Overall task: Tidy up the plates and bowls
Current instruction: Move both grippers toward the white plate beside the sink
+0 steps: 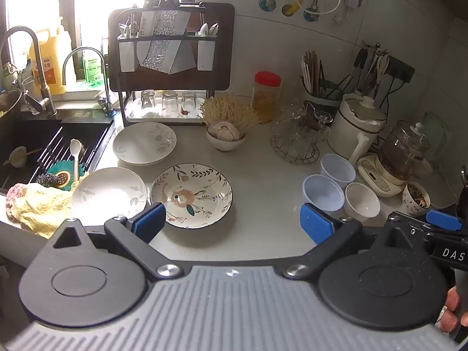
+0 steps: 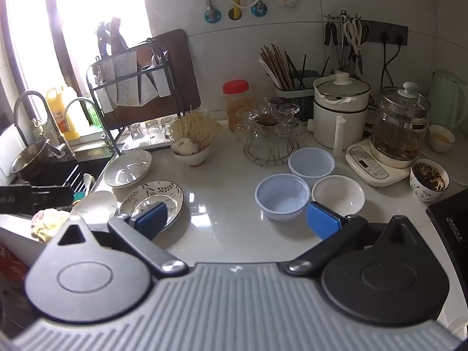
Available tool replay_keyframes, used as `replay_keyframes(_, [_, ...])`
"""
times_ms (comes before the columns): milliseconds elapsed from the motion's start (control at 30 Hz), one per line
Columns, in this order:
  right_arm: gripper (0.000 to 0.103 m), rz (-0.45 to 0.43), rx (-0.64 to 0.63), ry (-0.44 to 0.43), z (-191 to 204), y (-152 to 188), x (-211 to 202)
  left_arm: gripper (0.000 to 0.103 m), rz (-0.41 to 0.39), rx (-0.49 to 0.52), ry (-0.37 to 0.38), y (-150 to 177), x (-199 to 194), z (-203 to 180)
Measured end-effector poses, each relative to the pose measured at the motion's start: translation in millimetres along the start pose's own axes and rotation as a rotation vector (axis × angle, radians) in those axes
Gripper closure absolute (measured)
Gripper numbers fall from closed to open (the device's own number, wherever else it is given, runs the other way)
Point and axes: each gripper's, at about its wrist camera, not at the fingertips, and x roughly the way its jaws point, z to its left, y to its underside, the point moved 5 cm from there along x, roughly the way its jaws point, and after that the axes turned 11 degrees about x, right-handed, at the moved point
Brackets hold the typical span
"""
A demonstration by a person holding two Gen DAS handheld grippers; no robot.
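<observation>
A flowered plate lies on the white counter, with a white plate to its left and a white leaf-patterned plate behind. Two pale blue plastic bowls and a white bowl stand at the right; in the right wrist view the bowls are a near blue one, a far blue one and the white one. My left gripper is open and empty above the counter's front. My right gripper is open and empty too.
A black sink with a spoon and sponges is at the left, a yellow cloth at its edge. A dish rack with glasses, a bowl of garlic, a wire basket of glassware, a white pot and a glass kettle line the back.
</observation>
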Motion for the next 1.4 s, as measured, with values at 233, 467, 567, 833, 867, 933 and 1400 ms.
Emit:
replay_keyframes(233, [0.0,0.011,0.01,0.0,-1.6,1.1,-2.7,0.003,-0.01,0.01,-0.002,-3.1,-6.2,-3.2])
replay_keyframes(467, [0.0,0.011,0.005,0.004,0.1,3.5,-6.4,0.003,0.009,-0.018,-0.002,3.2,-2.8,1.6])
replay_keyframes(567, [0.0,0.013,0.002,0.007,0.3,3.8,-6.6,0.003,0.006,-0.016,-0.003,4.9,-3.6,0.8])
replay_keyframes(833, [0.0,0.028,0.0,0.011,0.7,6.8,0.0,0.003,0.018,-0.017,-0.012,6.1,1.5,1.2])
replay_keyframes(867, [0.0,0.03,0.0,0.012,0.8,8.2,0.3,0.003,0.022,-0.02,-0.011,6.2,2.8,1.4])
replay_keyframes(933, [0.0,0.038,0.0,0.012,0.4,9.8,1.9,0.003,0.027,-0.02,-0.01,7.0,6.0,0.6])
replay_keyframes(1400, [0.0,0.034,-0.014,0.015,-1.4,7.8,9.7,0.003,0.032,-0.052,0.041,12.4,24.0,5.7])
